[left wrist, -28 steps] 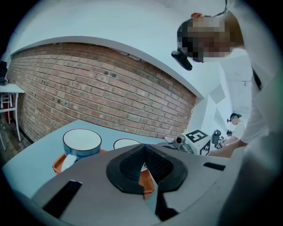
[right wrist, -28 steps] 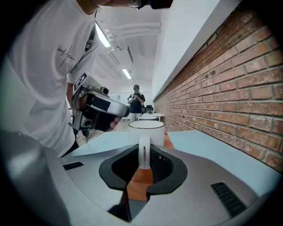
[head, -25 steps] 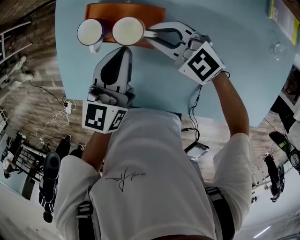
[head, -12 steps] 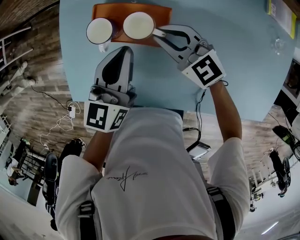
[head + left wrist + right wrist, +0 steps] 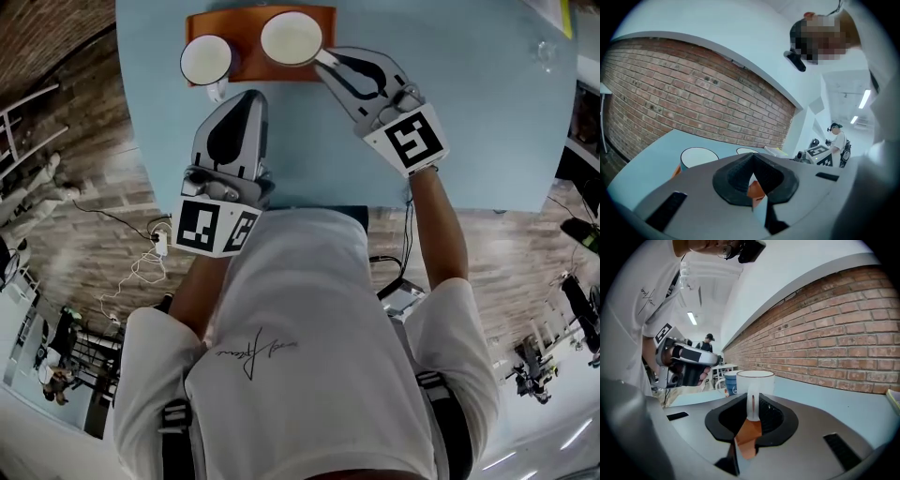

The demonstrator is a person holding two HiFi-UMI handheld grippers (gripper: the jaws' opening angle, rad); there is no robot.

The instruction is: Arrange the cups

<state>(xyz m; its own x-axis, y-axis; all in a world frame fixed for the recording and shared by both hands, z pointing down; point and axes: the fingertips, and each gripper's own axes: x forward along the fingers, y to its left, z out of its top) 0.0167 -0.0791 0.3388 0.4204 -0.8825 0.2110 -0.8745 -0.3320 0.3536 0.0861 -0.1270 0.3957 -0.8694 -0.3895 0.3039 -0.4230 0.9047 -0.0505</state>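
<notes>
Both closed: right gripper on handle of white cup, left gripper empty; blue cup partly hidden

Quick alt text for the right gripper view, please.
The right claw is shut on the handle of a white cup over an orange tray. A blue cup stands just behind it, with a brick wall to the right.

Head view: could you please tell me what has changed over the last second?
The right tool, still shut on the white cup by its handle, carried it farther from the person, over the orange tray and away from the blue cup. The left tool stayed shut and empty; the blue cup stayed put.
</notes>
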